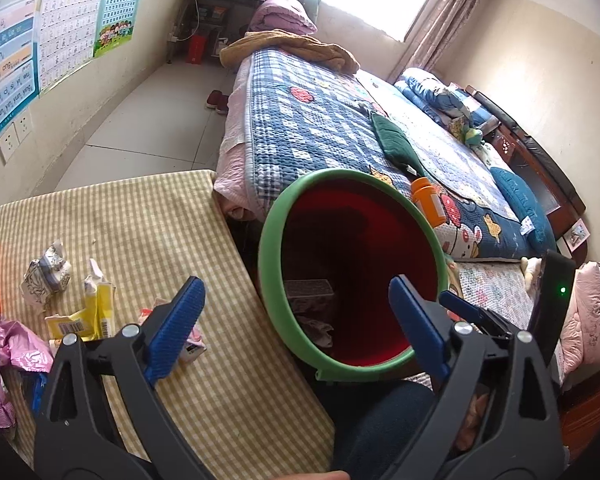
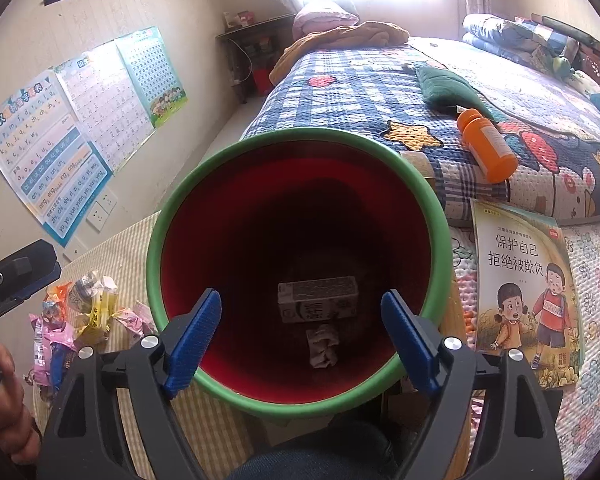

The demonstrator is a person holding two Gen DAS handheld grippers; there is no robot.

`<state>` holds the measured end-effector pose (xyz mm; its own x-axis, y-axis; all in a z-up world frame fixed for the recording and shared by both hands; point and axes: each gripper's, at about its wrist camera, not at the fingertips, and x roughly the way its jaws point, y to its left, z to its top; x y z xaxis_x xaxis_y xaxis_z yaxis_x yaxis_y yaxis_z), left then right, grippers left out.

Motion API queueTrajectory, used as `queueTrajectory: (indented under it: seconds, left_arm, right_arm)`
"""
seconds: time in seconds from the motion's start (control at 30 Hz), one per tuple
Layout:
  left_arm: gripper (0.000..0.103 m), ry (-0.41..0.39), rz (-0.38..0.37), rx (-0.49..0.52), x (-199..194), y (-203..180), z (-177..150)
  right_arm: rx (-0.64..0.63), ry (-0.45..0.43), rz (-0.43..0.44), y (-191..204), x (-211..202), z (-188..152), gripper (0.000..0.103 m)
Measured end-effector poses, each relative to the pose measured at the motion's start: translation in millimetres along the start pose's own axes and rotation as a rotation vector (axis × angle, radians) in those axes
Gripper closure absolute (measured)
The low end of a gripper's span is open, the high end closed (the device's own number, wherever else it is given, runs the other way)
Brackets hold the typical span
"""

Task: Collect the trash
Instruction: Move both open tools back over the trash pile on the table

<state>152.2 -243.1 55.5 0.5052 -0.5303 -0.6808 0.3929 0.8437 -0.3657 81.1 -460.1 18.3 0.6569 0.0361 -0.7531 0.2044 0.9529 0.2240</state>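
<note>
A red bin with a green rim [image 1: 270, 264] [image 2: 156, 240] stands between the checked table and the bed. At its bottom lie a small printed carton [image 2: 318, 299] and a crumpled tissue [image 2: 321, 346]. My right gripper [image 2: 302, 316] hangs open over the bin's mouth, nothing between its blue pads. My left gripper [image 1: 296, 312] is open too, straddling the bin's near rim and the table's edge, empty. Loose trash stays on the table: a crumpled paper carton [image 1: 46, 276], yellow wrappers [image 1: 88, 312] and pink wrappers [image 1: 18, 346]. The same heap [image 2: 84, 316] shows in the right wrist view.
The table [image 1: 148, 216] has a yellow checked cloth. Behind the bin a bed with a blue patchwork quilt [image 1: 312, 128] carries an orange bottle [image 2: 486, 144] and a green cushion [image 2: 444, 84]. A picture book [image 2: 524, 288] lies at the right. A hand [image 2: 4, 392] holds the left gripper.
</note>
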Motion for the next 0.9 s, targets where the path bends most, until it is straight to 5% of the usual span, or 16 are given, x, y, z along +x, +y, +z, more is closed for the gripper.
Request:
queueTrajectory:
  seconds: [0.9]
  left_arm:
    - [0.006,-0.070,0.289,-0.248,-152,165,-98]
  right_arm:
    - [-0.308,0.068,0.169,186,-6,-47,0.007]
